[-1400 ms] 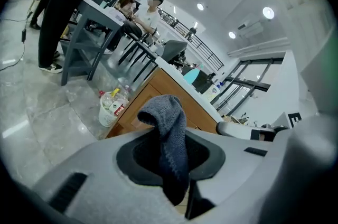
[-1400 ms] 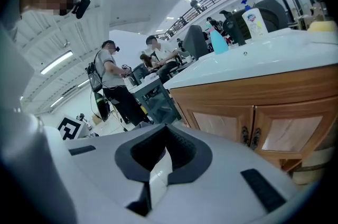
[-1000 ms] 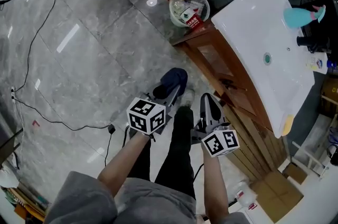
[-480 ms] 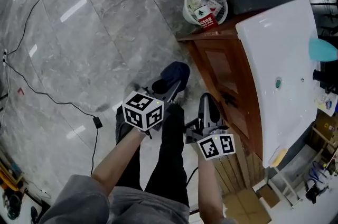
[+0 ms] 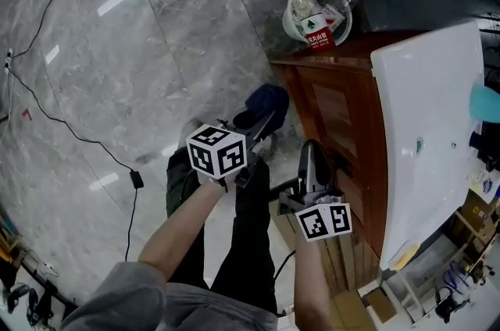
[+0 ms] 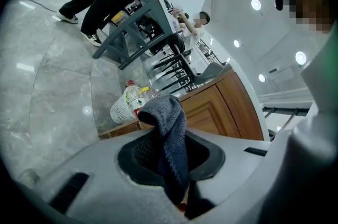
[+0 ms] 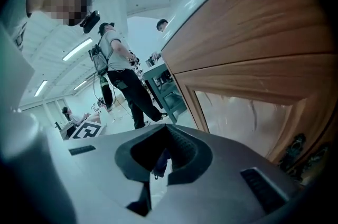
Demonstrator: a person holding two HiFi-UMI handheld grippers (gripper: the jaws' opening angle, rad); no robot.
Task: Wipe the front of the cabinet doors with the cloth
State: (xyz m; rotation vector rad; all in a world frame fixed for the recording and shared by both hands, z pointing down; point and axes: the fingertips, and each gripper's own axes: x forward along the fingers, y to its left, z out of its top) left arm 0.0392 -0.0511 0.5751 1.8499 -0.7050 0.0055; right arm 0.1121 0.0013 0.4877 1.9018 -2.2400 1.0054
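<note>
1. The left gripper (image 5: 260,124) is clenched on the dark blue-grey terry cloth (image 6: 170,133), which bunches up just ahead of its jaws.
2. The brown wooden cabinet door (image 5: 334,117) lies to the right of those jaws, apparently not touching the cloth.
3. The right gripper (image 5: 312,159), closed on nothing, sits nearer the door.

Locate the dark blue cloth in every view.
Head view: cloth at centre, held in the left tool.
Left gripper view: lower centre, draped between the jaws.
Right gripper view: not clearly in it.
Shared landmark: wooden cabinet door.
</note>
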